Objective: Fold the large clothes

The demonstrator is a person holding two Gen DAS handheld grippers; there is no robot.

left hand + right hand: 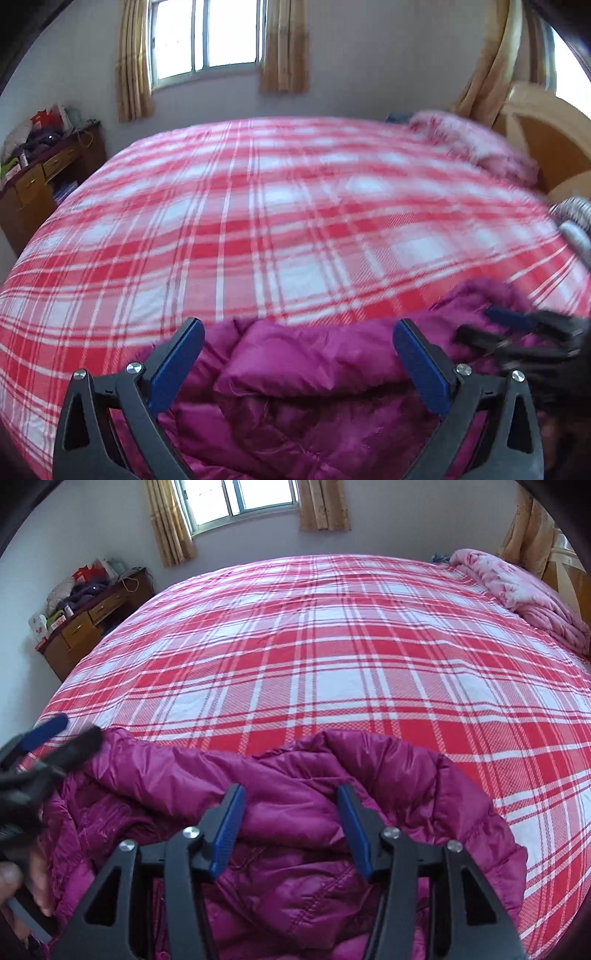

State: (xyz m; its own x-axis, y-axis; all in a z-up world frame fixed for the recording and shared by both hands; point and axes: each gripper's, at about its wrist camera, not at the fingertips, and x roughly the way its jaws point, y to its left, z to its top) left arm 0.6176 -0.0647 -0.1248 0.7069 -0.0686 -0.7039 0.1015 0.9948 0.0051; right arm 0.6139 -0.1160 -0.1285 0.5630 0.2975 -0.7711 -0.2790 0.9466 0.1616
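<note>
A magenta quilted puffer jacket lies crumpled at the near edge of the bed, on the red-and-white plaid cover. Its shiny fabric is stitched in padded channels and bunched into soft folds. One part rises in a rounded hump toward the far side, like a hood or collar. In the left wrist view a padded section lies folded across the heap, with a fuzzy trim at the right.
</note>
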